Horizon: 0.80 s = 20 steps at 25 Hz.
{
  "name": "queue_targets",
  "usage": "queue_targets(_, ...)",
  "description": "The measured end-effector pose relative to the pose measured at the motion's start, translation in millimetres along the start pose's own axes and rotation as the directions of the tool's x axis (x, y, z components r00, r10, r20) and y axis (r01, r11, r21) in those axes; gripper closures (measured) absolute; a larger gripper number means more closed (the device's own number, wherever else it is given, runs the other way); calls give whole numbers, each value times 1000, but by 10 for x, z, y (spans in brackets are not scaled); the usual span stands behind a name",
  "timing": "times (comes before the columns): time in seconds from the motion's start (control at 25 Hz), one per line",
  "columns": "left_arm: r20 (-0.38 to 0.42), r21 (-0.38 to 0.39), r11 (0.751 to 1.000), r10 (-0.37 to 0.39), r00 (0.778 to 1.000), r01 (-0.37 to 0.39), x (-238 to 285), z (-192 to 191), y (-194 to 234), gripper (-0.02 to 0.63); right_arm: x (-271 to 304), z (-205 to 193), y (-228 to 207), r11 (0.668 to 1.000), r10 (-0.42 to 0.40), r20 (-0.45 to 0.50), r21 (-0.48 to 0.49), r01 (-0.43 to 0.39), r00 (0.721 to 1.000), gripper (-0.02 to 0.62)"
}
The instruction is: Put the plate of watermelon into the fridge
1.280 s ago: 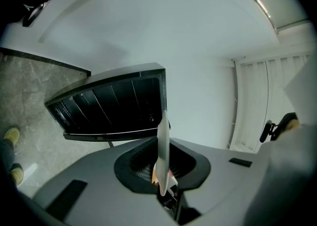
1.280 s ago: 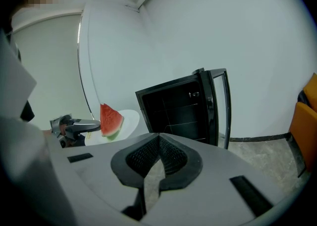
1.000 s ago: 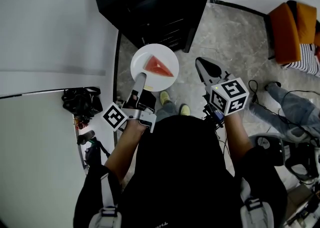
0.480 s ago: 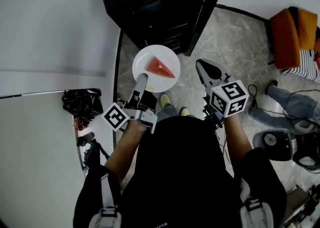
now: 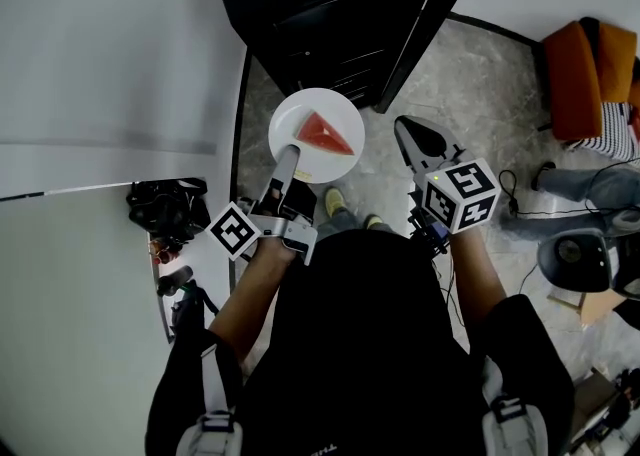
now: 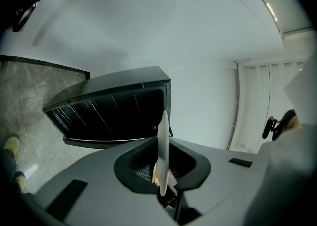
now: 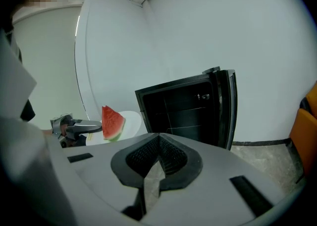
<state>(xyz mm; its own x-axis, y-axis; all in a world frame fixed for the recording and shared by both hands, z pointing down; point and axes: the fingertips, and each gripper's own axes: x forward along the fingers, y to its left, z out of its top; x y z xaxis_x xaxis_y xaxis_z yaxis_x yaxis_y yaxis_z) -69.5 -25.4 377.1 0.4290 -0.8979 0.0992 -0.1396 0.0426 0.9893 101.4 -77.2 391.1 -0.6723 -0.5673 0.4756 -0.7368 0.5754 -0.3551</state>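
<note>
White and thin-rimmed, the round plate [image 5: 292,122] is riding roughly level just ahead of the left gripper [image 5: 291,151], whose jaws are clamping down on its near rim. In the left gripper view that rim is showing edge-on as a pale sliver squeezed between the dark ribbed pads. Gripping at the edge looks deliberate: it is leaving the whole dish projecting forward of the tool, so it can probably be slid onto a shelf before the jaws reach the opening.

The watermelon wedge [image 5: 327,134] is sitting on the plate beyond the jaws. It is triangular, with red flesh and a thin green rind along its curved side. It looks moist, so I judge it liable to slide if the plate tips.

Ahead of both tools the black fridge [image 5: 330,14] is standing with its glossy door [image 5: 428,19] swung open on the right gripper's side, and thin shelf lines are showing in its dark interior.

The right gripper [image 5: 405,129] is hovering beside the plate, apart from it. Its matte grey jaws are closed together on nothing, probably so it is free for the door. Below both tools, grey stone-patterned floor [image 5: 470,94] is showing.
</note>
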Motion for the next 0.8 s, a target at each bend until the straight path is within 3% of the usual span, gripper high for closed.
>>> queue_targets(0.8,-57,-3,1000,-6,998,5,-11,31,51,563,-46,-49,65,998,-56,1,2,56,998,581)
